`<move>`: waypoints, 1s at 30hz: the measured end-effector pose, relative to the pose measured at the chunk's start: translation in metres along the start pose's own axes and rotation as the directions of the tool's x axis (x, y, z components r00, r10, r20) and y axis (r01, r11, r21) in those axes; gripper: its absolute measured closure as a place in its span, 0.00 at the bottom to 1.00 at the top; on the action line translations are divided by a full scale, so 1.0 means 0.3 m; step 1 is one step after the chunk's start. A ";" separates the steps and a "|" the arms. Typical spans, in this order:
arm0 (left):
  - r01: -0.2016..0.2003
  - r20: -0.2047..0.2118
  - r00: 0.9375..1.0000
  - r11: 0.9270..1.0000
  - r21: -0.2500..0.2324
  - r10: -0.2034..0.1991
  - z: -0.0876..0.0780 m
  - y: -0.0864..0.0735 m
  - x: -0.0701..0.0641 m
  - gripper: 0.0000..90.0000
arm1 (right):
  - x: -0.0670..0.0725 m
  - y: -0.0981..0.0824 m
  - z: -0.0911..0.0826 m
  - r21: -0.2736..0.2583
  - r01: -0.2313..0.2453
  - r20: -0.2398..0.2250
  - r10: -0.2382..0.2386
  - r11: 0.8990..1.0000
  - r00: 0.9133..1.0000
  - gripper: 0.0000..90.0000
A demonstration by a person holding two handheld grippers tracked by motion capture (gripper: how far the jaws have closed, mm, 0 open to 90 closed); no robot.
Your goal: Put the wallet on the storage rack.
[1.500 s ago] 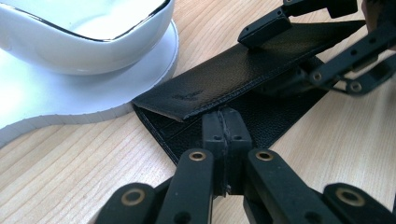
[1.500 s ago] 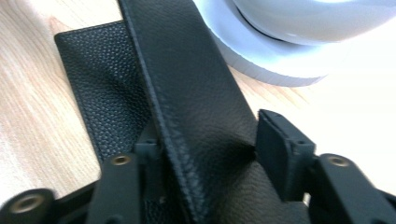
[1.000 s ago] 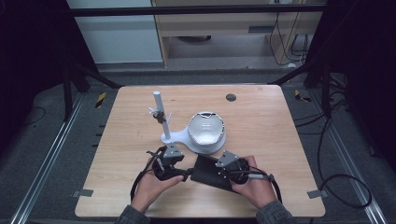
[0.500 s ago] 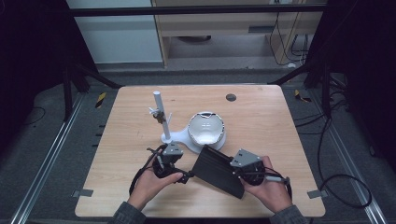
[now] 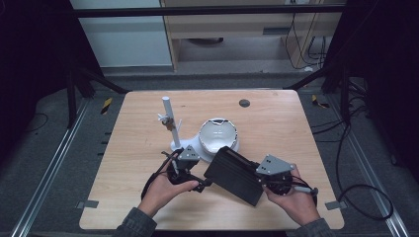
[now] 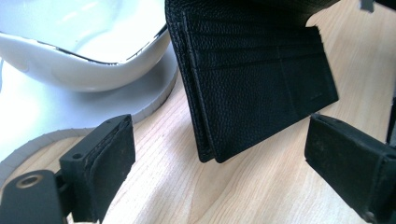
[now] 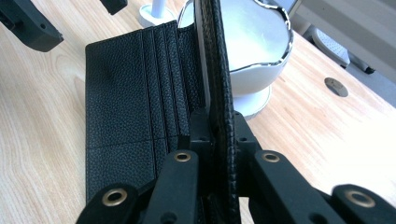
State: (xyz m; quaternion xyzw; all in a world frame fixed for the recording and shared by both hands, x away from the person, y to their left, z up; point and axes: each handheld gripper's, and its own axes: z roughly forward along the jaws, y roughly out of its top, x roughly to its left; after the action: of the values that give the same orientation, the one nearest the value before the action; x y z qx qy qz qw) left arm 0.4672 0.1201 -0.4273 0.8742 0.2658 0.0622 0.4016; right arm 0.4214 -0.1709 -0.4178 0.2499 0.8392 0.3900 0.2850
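Right gripper (image 7: pixel 212 123) clamped tight on one flap of the black wallet (image 5: pixel 234 175), jaws pressed flat against the leather from both sides, that flap standing upright with the card-slot half spread open to its 9 o'clock. Left gripper (image 6: pixel 219 154) just opened wide, pads clear of the wallet, whose corner hangs between the jaws without touching either. Wallet near the table's (image 5: pixel 296 123) front edge, at 5 o'clock of the white bowl (image 5: pixel 218 135).
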 end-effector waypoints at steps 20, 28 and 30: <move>-0.015 0.052 0.999 1.000 0.016 0.014 0.063 0.072 0.021 0.21 | -0.007 0.038 -0.031 -0.072 0.014 -0.003 -0.014 0.997 1.000 0.93; 0.014 0.114 0.993 1.000 0.018 -0.016 0.088 0.103 0.045 0.39 | -0.011 0.035 -0.039 -0.088 0.014 -0.003 -0.014 0.996 1.000 0.93; 0.006 0.133 0.991 0.999 0.037 -0.011 0.079 0.111 0.049 0.59 | -0.011 0.030 -0.045 -0.094 0.017 -0.002 -0.017 0.995 1.000 0.93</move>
State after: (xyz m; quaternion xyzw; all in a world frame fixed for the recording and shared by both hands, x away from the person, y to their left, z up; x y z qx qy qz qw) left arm 0.5012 0.0939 -0.4204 0.8824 0.2433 -0.0028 0.4027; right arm 0.4167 -0.1747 -0.4024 0.2286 0.8225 0.4269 0.2983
